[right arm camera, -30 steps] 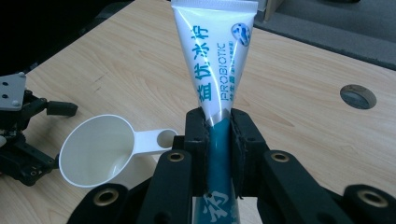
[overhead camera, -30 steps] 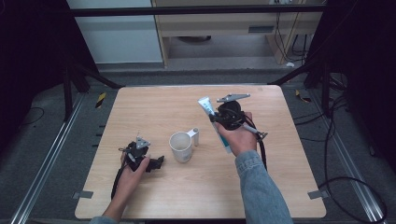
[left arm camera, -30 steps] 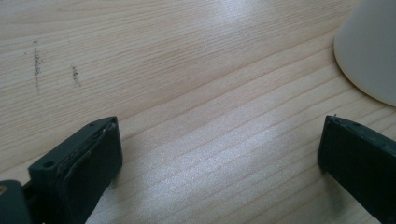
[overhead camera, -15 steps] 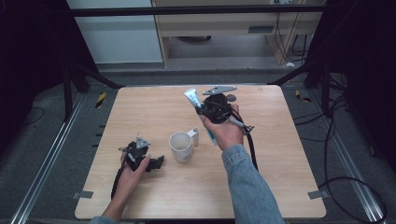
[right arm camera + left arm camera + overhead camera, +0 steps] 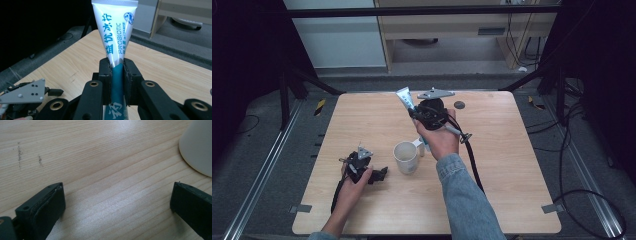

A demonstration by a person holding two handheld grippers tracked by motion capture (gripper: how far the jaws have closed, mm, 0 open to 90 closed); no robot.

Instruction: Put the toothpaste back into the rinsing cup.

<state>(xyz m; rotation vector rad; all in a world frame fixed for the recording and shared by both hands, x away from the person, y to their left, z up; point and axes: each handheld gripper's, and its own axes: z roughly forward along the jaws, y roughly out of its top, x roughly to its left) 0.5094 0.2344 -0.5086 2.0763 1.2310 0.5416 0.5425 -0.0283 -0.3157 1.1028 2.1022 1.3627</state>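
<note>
A pale wooden tabletop (image 5: 512, 175) stands on a grey floor, with dark frame bars around it and a light cabinet behind. Near its middle sits a white mug (image 5: 405, 157), handle toward the far right. The right hand-held gripper (image 5: 416, 111) is raised above the tabletop just beyond the mug, its 2 jaws clamped on a toothpaste tube (image 5: 117, 37); the tube's white crimped end points up and away, printed with blue characters and the word PROBIOTIC, while its teal lower part runs down between the jaws. The left hand-held gripper (image 5: 384, 173) lies low at the near-left of the tabletop beside the mug, its 2 jaws spread wide with bare wood between them. The mug's white wall (image 5: 197, 147) shows just past its far jaw.
</note>
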